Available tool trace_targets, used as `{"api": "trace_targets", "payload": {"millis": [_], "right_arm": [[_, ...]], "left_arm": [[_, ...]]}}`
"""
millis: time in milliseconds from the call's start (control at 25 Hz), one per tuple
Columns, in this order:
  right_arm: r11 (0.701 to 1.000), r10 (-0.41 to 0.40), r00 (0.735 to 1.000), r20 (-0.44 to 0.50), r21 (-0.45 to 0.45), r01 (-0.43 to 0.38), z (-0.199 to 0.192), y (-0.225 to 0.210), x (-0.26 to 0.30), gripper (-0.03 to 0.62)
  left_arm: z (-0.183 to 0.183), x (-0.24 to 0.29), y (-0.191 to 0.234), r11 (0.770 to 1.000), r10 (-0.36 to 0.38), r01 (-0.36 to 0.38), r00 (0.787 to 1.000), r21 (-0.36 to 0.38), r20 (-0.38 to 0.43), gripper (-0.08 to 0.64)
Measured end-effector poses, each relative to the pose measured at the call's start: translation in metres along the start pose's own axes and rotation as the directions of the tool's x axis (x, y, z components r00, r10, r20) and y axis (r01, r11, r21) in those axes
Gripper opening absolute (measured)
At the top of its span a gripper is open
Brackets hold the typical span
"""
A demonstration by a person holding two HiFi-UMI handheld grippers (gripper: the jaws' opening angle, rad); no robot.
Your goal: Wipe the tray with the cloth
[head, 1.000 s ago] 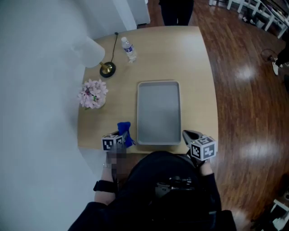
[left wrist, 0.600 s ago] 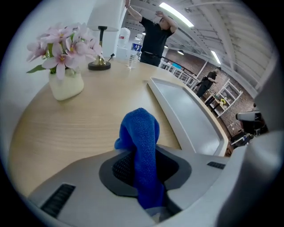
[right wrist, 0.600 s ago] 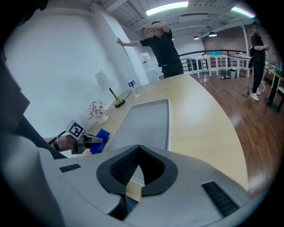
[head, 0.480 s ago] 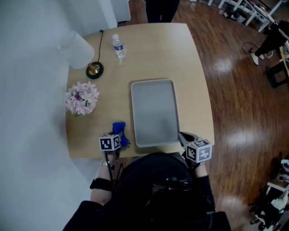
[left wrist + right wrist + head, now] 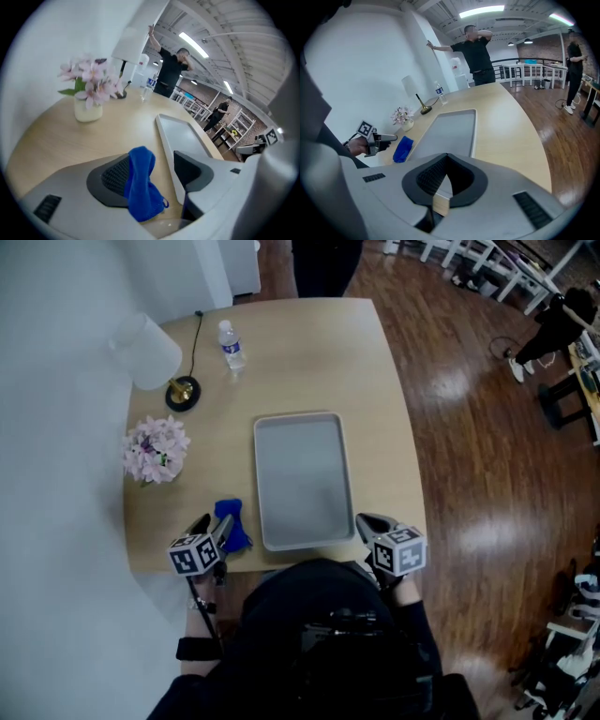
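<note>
Left gripper view, unlike head view, shows the cloth (image 5: 140, 185) between the just-opened jaws of the left gripper (image 5: 151, 159); the right gripper (image 5: 446, 158) is closed, empty.

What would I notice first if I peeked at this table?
The bright blue cloth, bunched between the jaws of the left gripper, which have just been opening. Right beside it a big grey tray lies empty on the table, and pink flowers stand near the left edge.

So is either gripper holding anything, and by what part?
Nothing held. The left gripper has just opened; the blue cloth sits loose between its jaws, touching one pad. The right gripper is shut, empty.
</note>
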State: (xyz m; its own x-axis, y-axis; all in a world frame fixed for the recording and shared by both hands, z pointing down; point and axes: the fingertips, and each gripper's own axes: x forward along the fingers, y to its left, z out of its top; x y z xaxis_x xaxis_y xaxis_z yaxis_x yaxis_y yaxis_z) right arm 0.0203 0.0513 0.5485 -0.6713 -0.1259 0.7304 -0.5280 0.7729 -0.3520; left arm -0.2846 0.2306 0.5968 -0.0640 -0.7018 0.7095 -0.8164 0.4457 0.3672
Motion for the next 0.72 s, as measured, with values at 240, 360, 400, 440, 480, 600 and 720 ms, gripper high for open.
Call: {"api": "trace_targets", "payload": {"millis": [240, 360, 400, 440, 480, 600, 720], "right_arm": [[0.999, 0.038, 0.999, 0.015, -0.024, -0.037, 0.007, -0.010, -0.008, 0.006], [0.997, 0.061, 0.998, 0.018, -0.047, -0.060, 0.009, -0.009, -0.009, 0.006], [0.996, 0.068, 0.997, 0.018, -0.054, -0.067, 0.009, -0.009, -0.009, 0.006], [0.995, 0.075, 0.997, 0.017, -0.061, -0.074, 0.008, -0.009, -0.010, 0.006], [0.995, 0.082, 0.996, 0.018, -0.066, -0.081, 0.009, -0.008, -0.011, 0.006], [0.992, 0.100, 0.995, 0.016, -0.075, -0.099, 0.005, -0.008, -0.012, 0.006], [0.987, 0.129, 0.991, 0.015, -0.098, -0.127, -0.001, -0.006, -0.017, 0.006]], "left_arm": [[0.031, -0.018, -0.122, 0.963, -0.165, 0.158, 0.986, 0.221, 0.013, 0.181], [0.024, -0.004, -0.175, 0.931, -0.215, 0.217, 0.976, 0.294, -0.039, 0.064], [0.021, 0.000, -0.188, 0.924, -0.225, 0.229, 0.973, 0.305, -0.050, 0.050], [0.018, 0.003, -0.200, 0.919, -0.234, 0.240, 0.971, 0.312, -0.057, 0.032], [0.015, 0.005, -0.210, 0.915, -0.244, 0.251, 0.968, 0.315, -0.063, 0.032], [0.000, 0.008, -0.237, 0.903, -0.275, 0.291, 0.957, 0.315, -0.095, 0.010], [-0.020, 0.011, -0.255, 0.891, -0.298, 0.328, 0.944, 0.315, -0.140, 0.003]]}}
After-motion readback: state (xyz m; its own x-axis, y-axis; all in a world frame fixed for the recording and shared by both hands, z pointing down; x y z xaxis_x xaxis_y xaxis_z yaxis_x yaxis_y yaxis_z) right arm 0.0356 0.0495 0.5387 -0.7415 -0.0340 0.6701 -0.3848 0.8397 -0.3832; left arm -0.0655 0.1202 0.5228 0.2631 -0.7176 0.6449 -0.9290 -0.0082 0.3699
